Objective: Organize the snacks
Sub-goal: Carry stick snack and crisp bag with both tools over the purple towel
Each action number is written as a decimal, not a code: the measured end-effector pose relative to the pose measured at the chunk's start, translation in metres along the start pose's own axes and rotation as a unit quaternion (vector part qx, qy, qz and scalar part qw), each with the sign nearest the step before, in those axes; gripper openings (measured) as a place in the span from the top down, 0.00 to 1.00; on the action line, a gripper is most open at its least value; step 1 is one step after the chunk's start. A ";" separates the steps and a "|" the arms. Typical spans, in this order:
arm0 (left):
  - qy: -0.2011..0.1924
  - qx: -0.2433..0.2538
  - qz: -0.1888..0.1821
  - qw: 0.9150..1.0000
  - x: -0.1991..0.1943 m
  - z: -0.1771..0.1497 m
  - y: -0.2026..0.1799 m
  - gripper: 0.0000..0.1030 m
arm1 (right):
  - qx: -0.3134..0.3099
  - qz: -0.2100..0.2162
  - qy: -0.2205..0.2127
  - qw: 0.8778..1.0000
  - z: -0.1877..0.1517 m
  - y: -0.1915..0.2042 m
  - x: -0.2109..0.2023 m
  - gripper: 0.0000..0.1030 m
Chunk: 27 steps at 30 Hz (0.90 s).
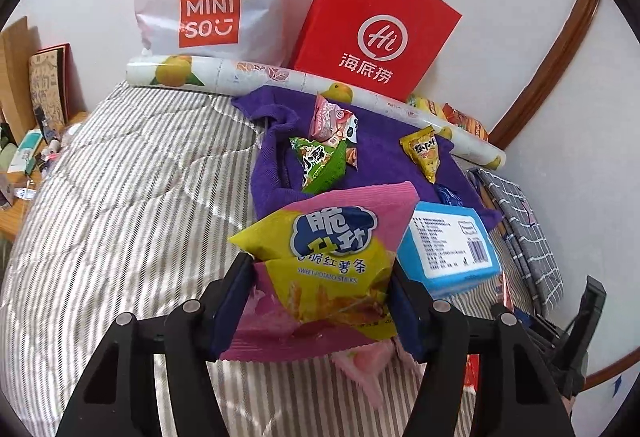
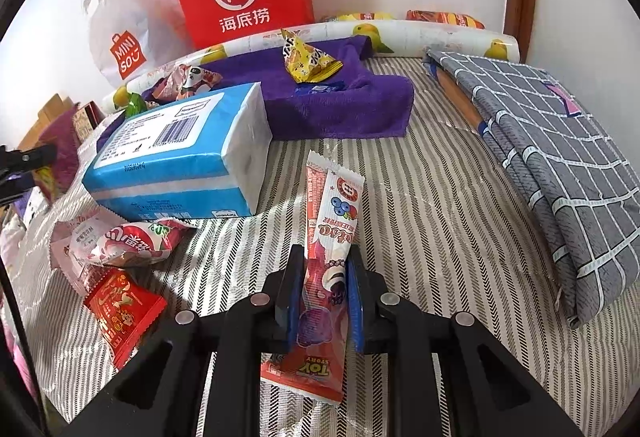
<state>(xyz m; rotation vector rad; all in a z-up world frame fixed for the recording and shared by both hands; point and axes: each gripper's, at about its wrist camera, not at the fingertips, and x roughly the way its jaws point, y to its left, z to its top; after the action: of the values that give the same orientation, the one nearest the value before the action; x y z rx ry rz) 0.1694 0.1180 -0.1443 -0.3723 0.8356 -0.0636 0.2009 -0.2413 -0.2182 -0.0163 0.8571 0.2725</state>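
Between right fingers, snack stick lengthwise, tip toward purple towel

Both wrist cameras are looking steeply down along their jaws, close over the grey-striped quilt. Beyond the jaws, both are sharing the folded purple towel and red paper bag.
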 end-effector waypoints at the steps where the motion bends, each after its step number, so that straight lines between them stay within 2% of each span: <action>1: 0.000 0.001 0.002 1.000 -0.004 -0.001 0.000 0.40 | 0.001 -0.001 0.001 1.000 0.000 0.000 -0.001 0.81; 7: -0.004 0.017 0.012 1.000 -0.028 -0.010 -0.008 0.40 | 0.020 0.006 -0.001 1.000 -0.002 0.005 -0.017 0.81; 11: -0.012 0.032 0.006 0.999 -0.038 -0.011 -0.025 0.40 | 0.001 0.022 -0.023 1.000 0.006 0.024 -0.039 0.81; 18: -0.018 0.046 -0.027 0.998 -0.047 -0.004 -0.059 0.40 | -0.027 0.064 -0.060 0.996 0.033 0.060 -0.079 0.81; 27: -0.026 0.050 -0.031 0.998 -0.041 0.016 -0.077 0.40 | -0.028 0.063 -0.104 0.992 0.076 0.066 -0.099 0.81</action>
<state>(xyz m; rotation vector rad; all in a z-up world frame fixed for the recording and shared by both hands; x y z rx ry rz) 0.1602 0.0594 -0.0792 -0.3037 0.7664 -0.1525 0.1797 -0.1913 -0.0882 0.0149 0.6442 0.4097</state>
